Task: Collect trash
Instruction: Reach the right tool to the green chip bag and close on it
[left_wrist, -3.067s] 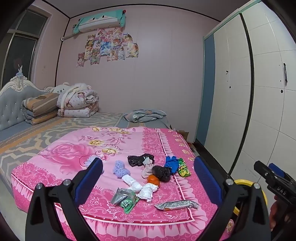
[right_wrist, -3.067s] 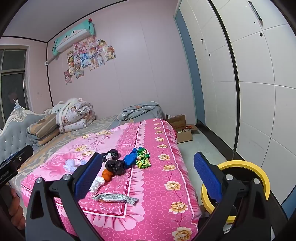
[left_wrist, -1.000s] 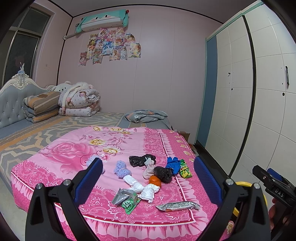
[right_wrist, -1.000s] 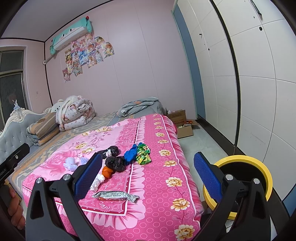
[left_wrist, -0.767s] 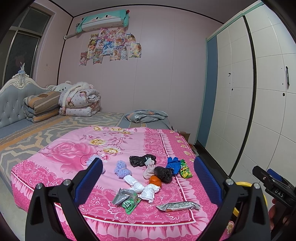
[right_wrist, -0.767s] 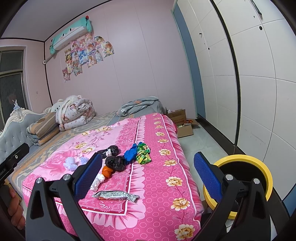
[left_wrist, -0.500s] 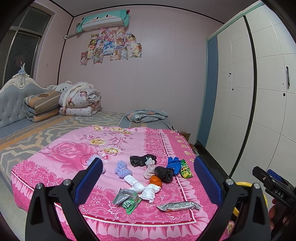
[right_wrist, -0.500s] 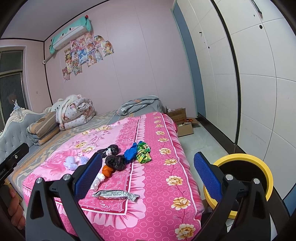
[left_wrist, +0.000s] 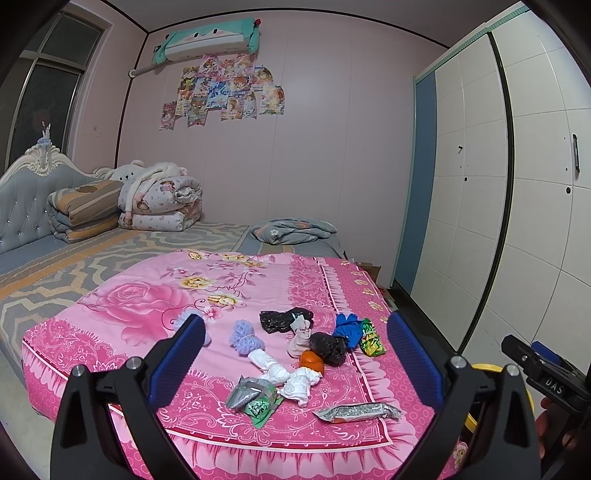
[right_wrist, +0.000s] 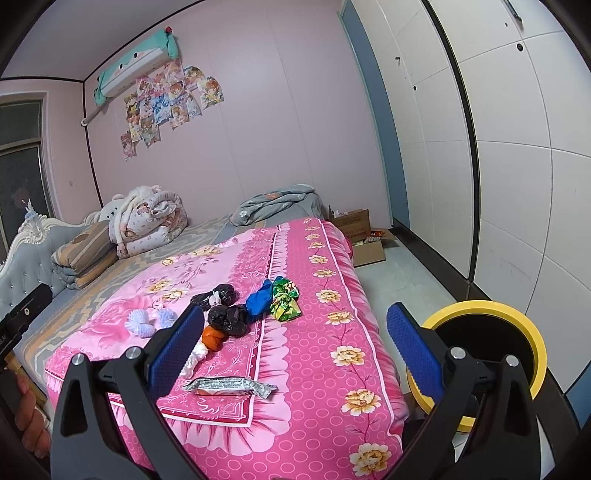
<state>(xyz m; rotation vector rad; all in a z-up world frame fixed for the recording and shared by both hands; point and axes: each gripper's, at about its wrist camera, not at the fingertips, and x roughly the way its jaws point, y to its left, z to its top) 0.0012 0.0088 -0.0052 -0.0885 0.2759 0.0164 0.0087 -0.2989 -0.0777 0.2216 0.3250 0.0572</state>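
The left gripper (left_wrist: 295, 354) has its jaws spread wide with nothing between them, held back from the foot of the bed (left_wrist: 122, 310) so that the whole scatter of rubbish sits framed in the gap. The right gripper (right_wrist: 295, 343) is likewise spread and empty, raised off to the bed's right side, probably so either tool can pick a first target.

Nearest the bed's front edge lies a flat silver wrapper (left_wrist: 356, 411), apart from the rest and the easiest first pick, I judge. Just behind it are crumpled white tissues (left_wrist: 299, 382) and a grey foil packet lying over a green wrapper (left_wrist: 255, 397). Further back an orange item (left_wrist: 312, 362) touches a black plastic bag (left_wrist: 328, 347); a blue bundle (left_wrist: 349, 326) and a green snack packet (left_wrist: 371, 338) lie close beside that. A second black bag (left_wrist: 280, 319) and a lilac fluffy ball (left_wrist: 245, 334) sit behind; whether the fluffy balls are rubbish is hard to tell.

On the floor by the bed's right corner stands a yellow-rimmed bin (right_wrist: 532, 332), near the right gripper, likely placed so that pieces need only a short carry. Nothing is collected yet, as far as the dark bin mouth shows.
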